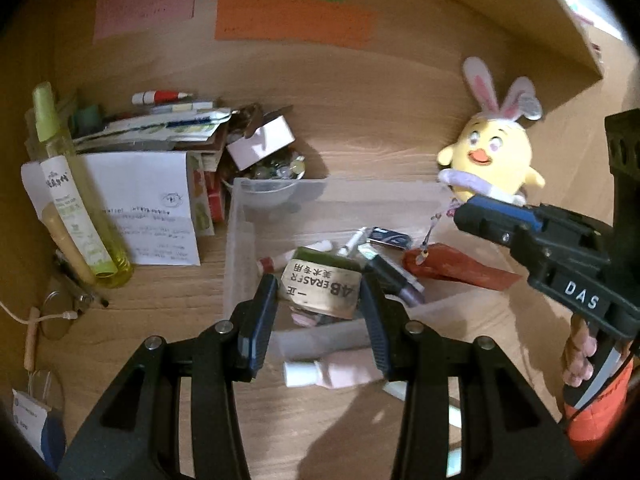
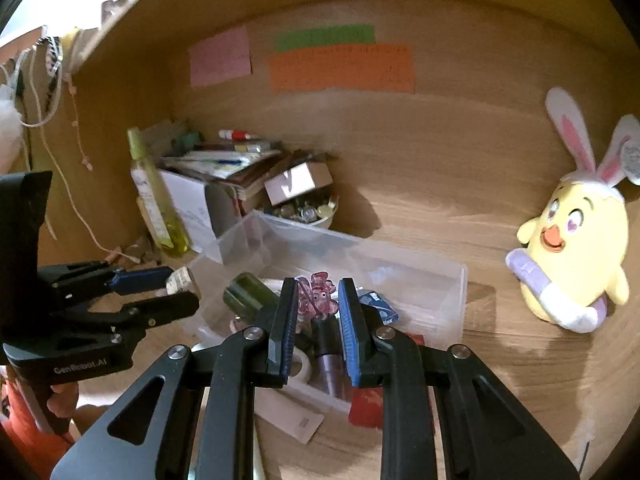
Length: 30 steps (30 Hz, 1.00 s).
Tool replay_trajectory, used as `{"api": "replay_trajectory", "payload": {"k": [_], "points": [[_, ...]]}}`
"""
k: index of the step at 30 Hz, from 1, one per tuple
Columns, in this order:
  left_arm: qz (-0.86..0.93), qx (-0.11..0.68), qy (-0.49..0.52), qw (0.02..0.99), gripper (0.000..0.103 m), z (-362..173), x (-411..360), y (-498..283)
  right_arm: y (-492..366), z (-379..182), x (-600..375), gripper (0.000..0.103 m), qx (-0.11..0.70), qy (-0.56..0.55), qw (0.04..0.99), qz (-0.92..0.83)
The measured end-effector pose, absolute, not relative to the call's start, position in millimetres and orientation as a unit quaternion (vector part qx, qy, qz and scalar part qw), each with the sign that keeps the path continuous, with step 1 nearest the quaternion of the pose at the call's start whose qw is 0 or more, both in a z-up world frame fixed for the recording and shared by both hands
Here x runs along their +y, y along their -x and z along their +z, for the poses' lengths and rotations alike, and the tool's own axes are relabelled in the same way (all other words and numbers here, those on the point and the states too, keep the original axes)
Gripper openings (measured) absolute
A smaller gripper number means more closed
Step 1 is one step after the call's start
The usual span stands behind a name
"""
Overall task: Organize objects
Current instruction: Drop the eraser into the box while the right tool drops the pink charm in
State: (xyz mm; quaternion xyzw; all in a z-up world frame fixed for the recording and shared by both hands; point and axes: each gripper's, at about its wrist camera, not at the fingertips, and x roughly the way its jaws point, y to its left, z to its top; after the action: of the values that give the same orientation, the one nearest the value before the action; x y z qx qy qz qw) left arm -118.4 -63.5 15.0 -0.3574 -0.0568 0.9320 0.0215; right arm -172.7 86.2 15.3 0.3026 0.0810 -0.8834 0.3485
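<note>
A clear plastic bin (image 1: 240, 240) (image 2: 440, 280) sits on the wooden desk and holds pens, tubes and other small items. My left gripper (image 1: 320, 292) is shut on a tan eraser (image 1: 320, 288) marked "4B ERASER", held over the bin; it also shows in the right wrist view (image 2: 182, 278). My right gripper (image 2: 318, 304) holds a pink charm (image 2: 318, 294) between its fingers above the bin. In the left wrist view the right gripper (image 1: 480, 216) comes in from the right with the charm's chain (image 1: 434, 228) hanging below it.
A yellow chick plush with bunny ears (image 1: 494, 152) (image 2: 572, 248) leans at the right. A green spray bottle (image 1: 68, 184), stacked papers and boxes (image 1: 152, 192) and a bowl of beads (image 1: 276, 172) crowd the left. A pink tube (image 1: 332, 372) and a red packet (image 1: 460, 268) lie by the bin.
</note>
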Motion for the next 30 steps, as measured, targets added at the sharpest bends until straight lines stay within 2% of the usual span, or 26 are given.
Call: {"api": "replay_trajectory", "payload": {"k": [5,12,16,18,23,27,30], "points": [[0.924,-0.062,0.376,0.009,0.042,1.9,-76.8,131.6,190.2,-8.7,76.4,0.019,0.078,-0.340,0.345,-0.871],[0.923,-0.054,0.382,0.009,0.042,-6.5,-78.0,138.6,199.0,-33.7,65.3,0.019,0.114,-0.366,0.321,-0.866],[0.922,-0.056,0.383,0.020,0.047,-5.5,-77.3,139.0,195.7,-34.1,63.5,0.019,0.129,-0.364,0.312,-0.868],[0.922,-0.057,0.382,0.022,0.051,-5.1,-76.9,137.4,193.3,-31.7,65.2,0.021,0.131,-0.362,0.314,-0.868],[0.926,-0.054,0.372,0.026,0.058,0.6,-73.3,126.7,179.1,-21.2,74.7,0.035,0.127,-0.349,0.320,-0.871],[0.934,-0.046,0.355,0.024,0.073,8.1,-68.2,110.5,161.3,-13.2,83.0,0.044,0.123,-0.339,0.335,-0.870],[0.936,-0.042,0.348,0.024,0.081,10.7,-64.0,95.2,144.0,-11.0,91.9,0.052,0.124,-0.332,0.349,-0.867]]}}
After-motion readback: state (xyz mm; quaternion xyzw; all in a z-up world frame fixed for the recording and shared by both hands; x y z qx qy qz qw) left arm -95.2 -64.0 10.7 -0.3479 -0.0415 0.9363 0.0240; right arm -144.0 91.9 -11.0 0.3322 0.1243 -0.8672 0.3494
